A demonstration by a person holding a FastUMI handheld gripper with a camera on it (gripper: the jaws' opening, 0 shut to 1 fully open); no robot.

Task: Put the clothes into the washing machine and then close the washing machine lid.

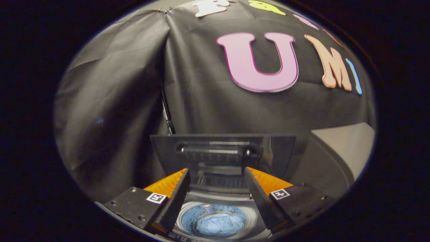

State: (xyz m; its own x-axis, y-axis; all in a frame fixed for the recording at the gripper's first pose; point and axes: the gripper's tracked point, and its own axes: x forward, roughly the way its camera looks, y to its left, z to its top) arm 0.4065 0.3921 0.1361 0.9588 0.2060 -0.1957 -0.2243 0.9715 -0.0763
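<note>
A small top-loading washing machine (218,196) stands just below and ahead of my fingers. Its dark glossy lid (221,151) is raised upright behind the opening and mirrors the drum. Light blue clothes (220,223) lie bunched inside the round drum, seen down between my two fingers. My gripper (216,176) hovers above the drum, open, with nothing between the fingers. The fingertips sit in front of the raised lid, apart from it.
A black cloth wall hangs close behind the machine, with a fold and a dark cable (167,114) running down behind the lid's left corner. A pale grey box-like surface (339,151) stands beyond the right finger, beside the machine.
</note>
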